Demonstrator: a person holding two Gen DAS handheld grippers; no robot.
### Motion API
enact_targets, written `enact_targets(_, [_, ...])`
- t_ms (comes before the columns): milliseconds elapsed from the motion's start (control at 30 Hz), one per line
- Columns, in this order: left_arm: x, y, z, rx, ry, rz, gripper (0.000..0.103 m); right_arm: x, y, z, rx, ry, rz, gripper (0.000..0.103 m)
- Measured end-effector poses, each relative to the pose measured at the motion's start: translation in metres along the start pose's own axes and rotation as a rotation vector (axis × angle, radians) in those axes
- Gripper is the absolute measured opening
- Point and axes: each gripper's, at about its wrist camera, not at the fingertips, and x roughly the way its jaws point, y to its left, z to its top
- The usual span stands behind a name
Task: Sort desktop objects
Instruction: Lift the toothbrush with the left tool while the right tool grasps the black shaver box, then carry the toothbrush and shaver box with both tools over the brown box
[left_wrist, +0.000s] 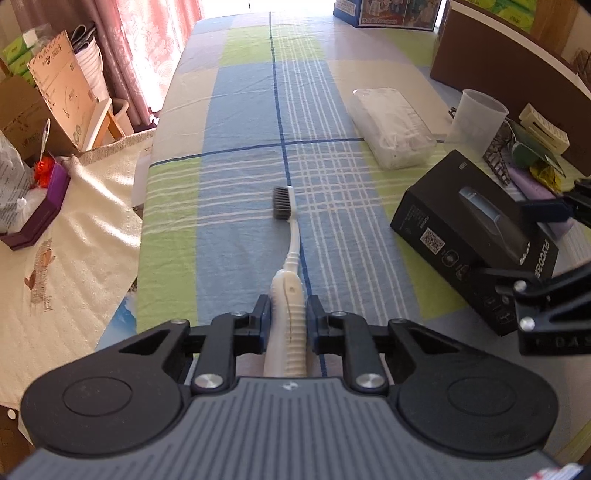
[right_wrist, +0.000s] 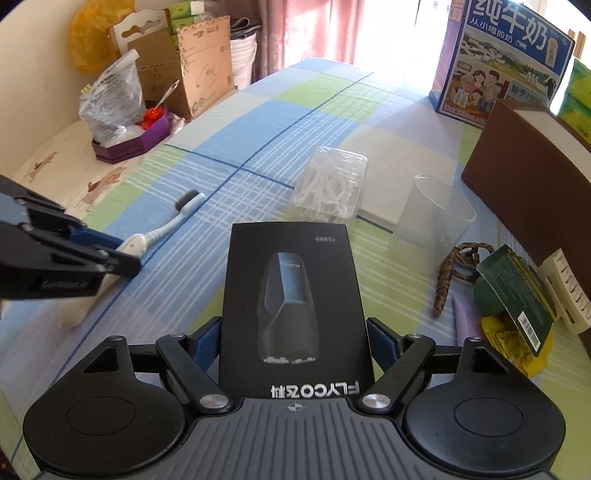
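My left gripper (left_wrist: 289, 317) clamps the toothbrush (left_wrist: 286, 236) handle, head resting on the checked cloth (left_wrist: 236, 155); I should lift level. My right gripper (right_wrist: 294, 341) pinches the black shaver box (right_wrist: 291, 295); squeeze evenly.

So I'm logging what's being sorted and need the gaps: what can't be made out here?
- Toothbrush handle end: left wrist view, hidden behind the left gripper body.
- Black box near edge: right wrist view, covered by the right gripper.
- Clear case contents: too small to identify.
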Motion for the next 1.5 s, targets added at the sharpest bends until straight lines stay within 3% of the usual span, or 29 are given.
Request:
enact_targets(267, [-0.007, 0.003, -0.01, -0.009, 0.004, -0.004, 0.016, 0.002, 0.011, -0.005, -0.028, -0.002, -0.051, 0.077])
enact_targets(567, [-0.019, -0.001, -0.026, -0.033, 0.041, -0.086, 0.016, -0.025, 0.009, -0.024, 0.039, 0.091, -0.02, 0.078])
enact_targets(833, [-0.019, -0.007, -0.028, 0.013, 0.026, -0.076, 0.016, -0.007, 0.026, -0.017, 0.001, 0.104, -0.107, 0.081])
enact_targets(1233, [-0.036, -0.016, -0.03, 0.033, 0.014, -0.14, 0.016, -0.053, -0.004, -0.047, 0.243, 0.084, -0.085, 0.076])
enact_targets(1500, [-0.061, -0.041, -0.008, 0.069, -0.034, -0.197, 0.016, -0.095, -0.038, -0.059, 0.365, 0.037, -0.112, 0.076])
